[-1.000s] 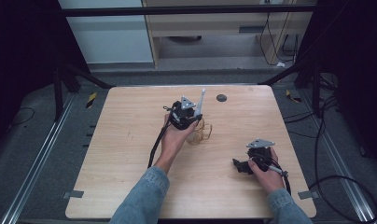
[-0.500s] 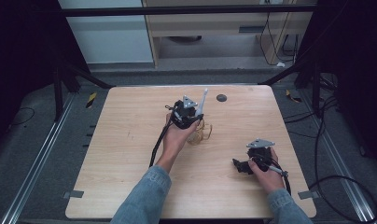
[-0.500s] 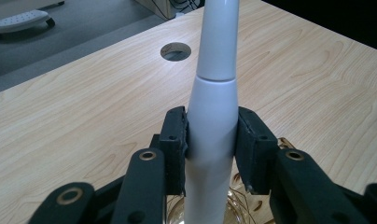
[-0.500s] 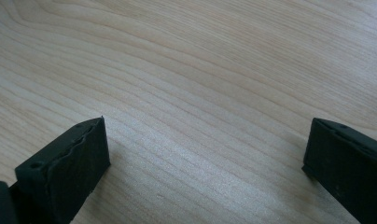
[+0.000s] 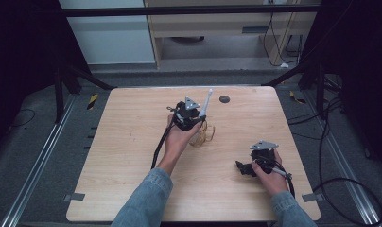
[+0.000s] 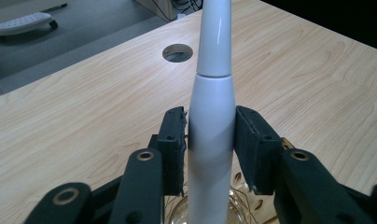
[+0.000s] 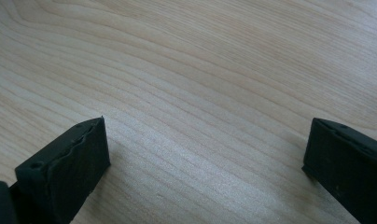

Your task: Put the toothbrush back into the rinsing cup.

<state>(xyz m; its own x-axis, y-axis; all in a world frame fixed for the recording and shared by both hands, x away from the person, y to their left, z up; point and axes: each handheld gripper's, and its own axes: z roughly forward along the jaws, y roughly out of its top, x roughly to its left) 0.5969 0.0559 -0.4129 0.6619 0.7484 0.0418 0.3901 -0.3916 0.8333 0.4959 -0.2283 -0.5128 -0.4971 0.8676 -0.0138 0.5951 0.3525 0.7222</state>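
Letting go of the toothbrush (image 6: 212, 116) standing in the glass (image 5: 203, 135)
Mid-desk (image 5: 132, 142) toward the far edge, the left gripper (image 5: 191, 113) has just been opening, pads barely touching it; next, spread and lift clear. The right gripper (image 5: 246, 166) rests spread by the near right corner

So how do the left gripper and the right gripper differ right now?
The left gripper has a white toothbrush handle between its jaws, which have just been opening; the right gripper holds nothing, jaws wide apart. The left is up near the table's middle over a clear glass holder; the right rests low at the near right. Both are hand-held, with black jaws.
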